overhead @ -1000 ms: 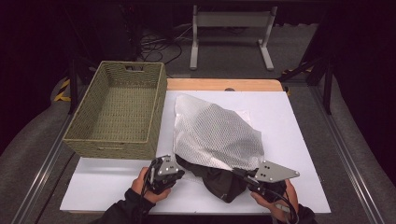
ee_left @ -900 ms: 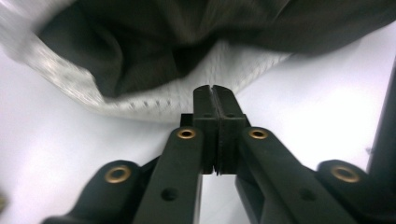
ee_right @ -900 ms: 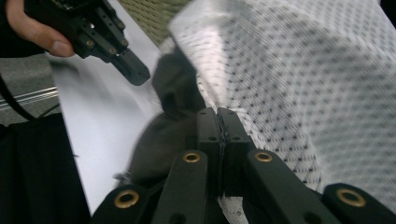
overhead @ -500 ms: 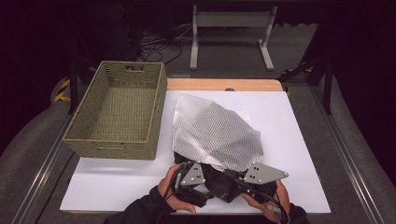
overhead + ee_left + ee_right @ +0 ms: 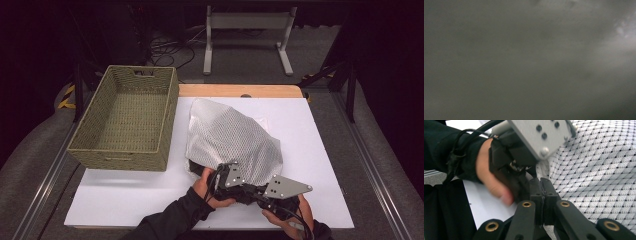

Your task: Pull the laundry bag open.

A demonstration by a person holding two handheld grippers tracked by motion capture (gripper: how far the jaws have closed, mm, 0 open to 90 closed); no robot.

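Observation:
A white mesh garment [image 5: 232, 137] with a dark lining lies crumpled on the white tabletop [image 5: 125, 195]; its weave shows close up in the right gripper view [image 5: 599, 170]. At its near edge both grippers meet. My right gripper [image 5: 541, 182] has its jaws pressed together at the fabric's edge, seemingly pinching it [image 5: 254, 192]. My left gripper [image 5: 240, 186] sits tip to tip with it, also seen at close range [image 5: 524, 170]. Its jaws have just been closing, but they are buried against the cloth, so I cannot tell whether fabric is between them. The left gripper view is a grey blur.
A woven olive basket [image 5: 120, 156], empty, stands at the table's left. A wooden strip [image 5: 240, 91] runs along the far edge. Bare white tabletop lies to the right of the garment and along the front left. A metal stand [image 5: 247, 30] is on the floor beyond.
The left hand has slid right along the garment's near edge until its gripper meets the right one. The right gripper has stayed where it was, jaws together.

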